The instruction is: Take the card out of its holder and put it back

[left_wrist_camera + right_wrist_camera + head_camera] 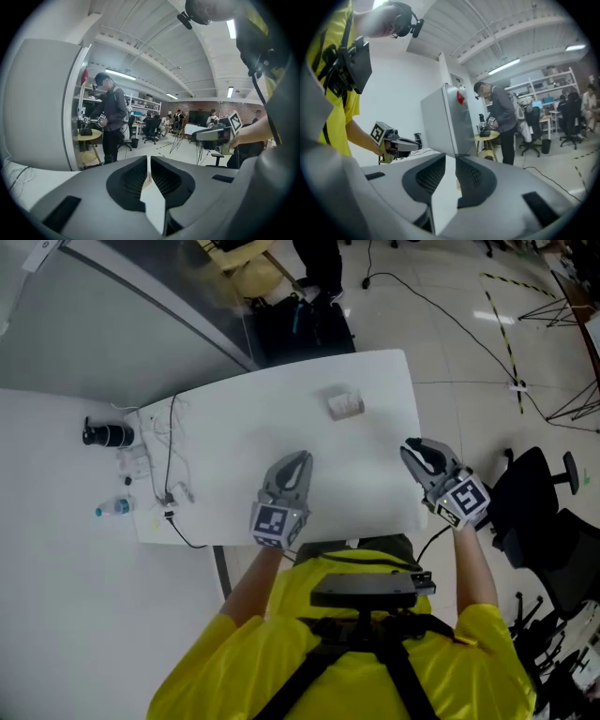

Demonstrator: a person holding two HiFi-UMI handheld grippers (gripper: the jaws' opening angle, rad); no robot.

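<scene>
The card holder (345, 404), a small clear sleeve with a pale card in it, lies flat on the far part of the white table (234, 427). Both grippers hover over the near edge, well short of it. My left gripper (293, 463) is held level with its jaws drawn together to a hairline slit (148, 159), and nothing is between them. My right gripper (419, 454) hangs by the table's right edge. Its jaws stand a little apart (450, 158) and hold nothing. Each gripper shows in the other's view: the right one (220, 132) and the left one (393, 140).
At the table's left end lie a black cylinder (108, 435), thin cables (170, 460) and a small bottle (112, 509). A black office chair (539, 493) stands right of the table. A person (111, 119) stands by a round side table farther off.
</scene>
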